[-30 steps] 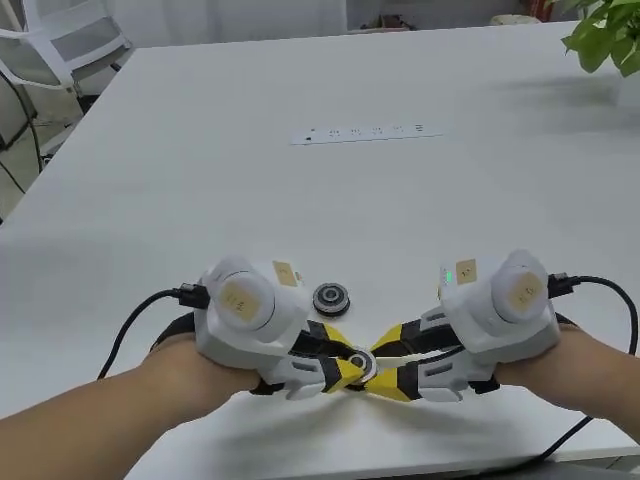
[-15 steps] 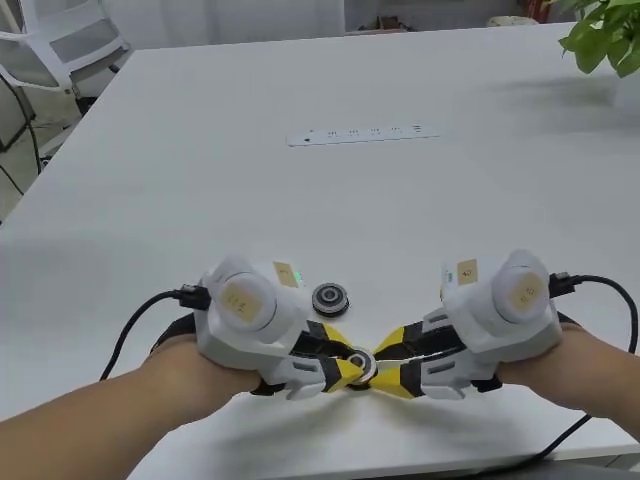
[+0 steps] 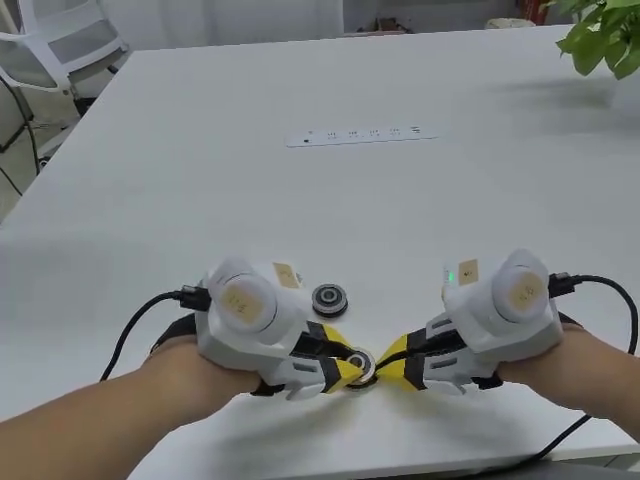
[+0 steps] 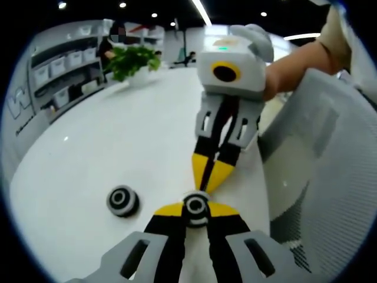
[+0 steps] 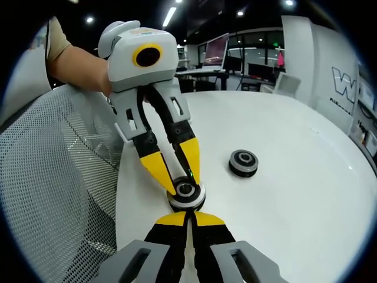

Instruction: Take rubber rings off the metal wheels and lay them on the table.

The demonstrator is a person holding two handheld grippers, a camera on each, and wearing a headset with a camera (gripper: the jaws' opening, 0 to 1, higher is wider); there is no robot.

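A small metal wheel [image 3: 359, 365] with a black rubber ring is held just above the table's near edge. My left gripper [image 3: 350, 369] is shut on it, one yellow tip on each side of the wheel [image 4: 196, 204]. My right gripper [image 3: 388, 361] faces it from the right, with its jaws shut and the tips pinched at the black rim of the wheel [image 5: 187, 192]. A second wheel [image 3: 330, 297] with its ring on lies flat on the white table [image 3: 300, 200], just behind the grippers; the same wheel shows in the left gripper view [image 4: 122, 201] and the right gripper view [image 5: 244, 162].
A white power strip [image 3: 360, 135] lies mid-table. A potted plant [image 3: 605, 35] stands at the far right corner and a white chair [image 3: 60, 45] at the far left. Black cables trail from both grippers over the near edge.
My right gripper's jaws, spread apart a second ago, have closed together at the wheel's rim. The left gripper and both wheels have stayed put.
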